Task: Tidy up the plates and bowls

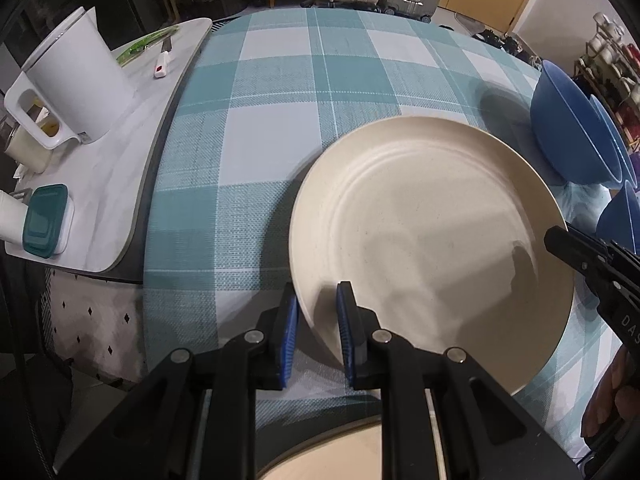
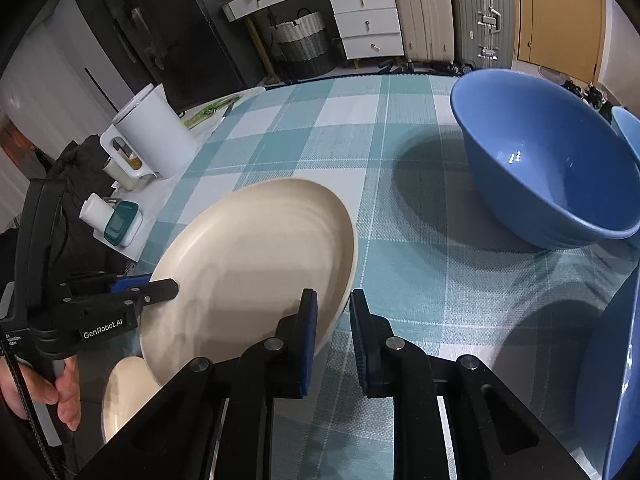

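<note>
The left gripper (image 1: 318,322), black with blue pads, is clamped on the near rim of a cream plate (image 1: 432,240), one pad under the edge and one on the plate's inner face. The right gripper (image 2: 334,330) grips the same plate (image 2: 248,264) at the opposite rim, its jaws pressed on either side of the edge. Between them the plate sits tilted above a teal-and-white checked tablecloth (image 1: 260,128). A second cream plate (image 2: 128,392) lies lower, near the table's front edge. A large blue bowl (image 2: 548,160) stands on the cloth to the right of the plate, well apart from it, with further blue bowls (image 1: 618,220) at that side. At left, a white kettle (image 1: 76,92), a knife (image 1: 163,60) and a teal-lidded container (image 1: 46,220) rest on a pale side counter (image 1: 116,184).
</note>
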`<state>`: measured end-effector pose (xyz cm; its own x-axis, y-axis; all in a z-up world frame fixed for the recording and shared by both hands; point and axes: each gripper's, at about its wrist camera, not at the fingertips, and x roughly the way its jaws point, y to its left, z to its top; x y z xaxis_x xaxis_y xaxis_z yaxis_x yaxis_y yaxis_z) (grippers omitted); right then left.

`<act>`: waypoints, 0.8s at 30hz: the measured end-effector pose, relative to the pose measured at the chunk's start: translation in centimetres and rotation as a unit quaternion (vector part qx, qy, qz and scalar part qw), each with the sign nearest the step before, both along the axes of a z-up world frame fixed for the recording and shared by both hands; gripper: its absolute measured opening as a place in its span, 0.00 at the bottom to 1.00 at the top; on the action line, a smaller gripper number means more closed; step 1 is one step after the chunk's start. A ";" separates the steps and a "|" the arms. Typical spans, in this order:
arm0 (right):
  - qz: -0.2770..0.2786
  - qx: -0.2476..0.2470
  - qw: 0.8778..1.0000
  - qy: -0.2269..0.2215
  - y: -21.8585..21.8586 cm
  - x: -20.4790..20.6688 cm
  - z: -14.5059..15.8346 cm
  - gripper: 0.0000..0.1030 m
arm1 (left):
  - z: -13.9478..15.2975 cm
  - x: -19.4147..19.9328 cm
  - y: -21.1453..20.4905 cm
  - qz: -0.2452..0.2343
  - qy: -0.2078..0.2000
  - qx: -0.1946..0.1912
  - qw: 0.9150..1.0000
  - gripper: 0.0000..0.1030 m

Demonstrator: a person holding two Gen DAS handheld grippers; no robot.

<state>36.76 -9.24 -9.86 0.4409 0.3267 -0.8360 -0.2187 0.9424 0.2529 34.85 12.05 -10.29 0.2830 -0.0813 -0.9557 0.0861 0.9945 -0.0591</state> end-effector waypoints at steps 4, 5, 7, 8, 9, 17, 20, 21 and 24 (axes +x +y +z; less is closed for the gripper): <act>-0.002 0.000 1.000 -0.008 0.0 -0.3 0.5 0.16 | 0.4 -0.2 -0.1 -0.001 -0.006 0.004 1.000 0.17; -0.003 0.000 1.000 -0.010 0.0 -0.4 0.6 0.16 | 0.6 -0.2 -0.1 -0.002 -0.008 0.006 1.000 0.17; -0.002 -0.001 1.000 -0.010 -0.1 -0.4 0.8 0.16 | 0.9 -0.3 -0.2 -0.002 -0.010 0.005 1.000 0.17; -0.002 -0.002 1.000 -0.007 -0.1 -0.4 0.9 0.16 | 1.1 -0.4 -0.2 -0.002 -0.011 0.005 1.000 0.17; -0.002 0.001 1.000 -0.006 -0.2 -0.5 1.0 0.16 | 1.2 -0.4 -0.3 -0.003 -0.012 0.006 1.000 0.17; -0.001 0.005 1.000 -0.021 -0.5 -1.8 2.7 0.16 | 2.8 -1.5 -0.3 -0.001 -0.022 0.008 1.000 0.17; -0.003 0.007 1.000 -0.027 -0.7 -2.6 3.6 0.16 | 3.5 -2.1 -0.3 0.000 -0.030 0.009 1.000 0.17; -0.002 0.007 1.000 -0.028 -0.6 -2.8 3.7 0.16 | 3.8 -2.4 -0.3 0.000 -0.033 0.010 0.999 0.17; -0.002 0.008 0.999 -0.037 -0.6 -3.8 4.5 0.16 | 4.2 -3.1 -0.5 0.000 -0.039 0.015 0.999 0.17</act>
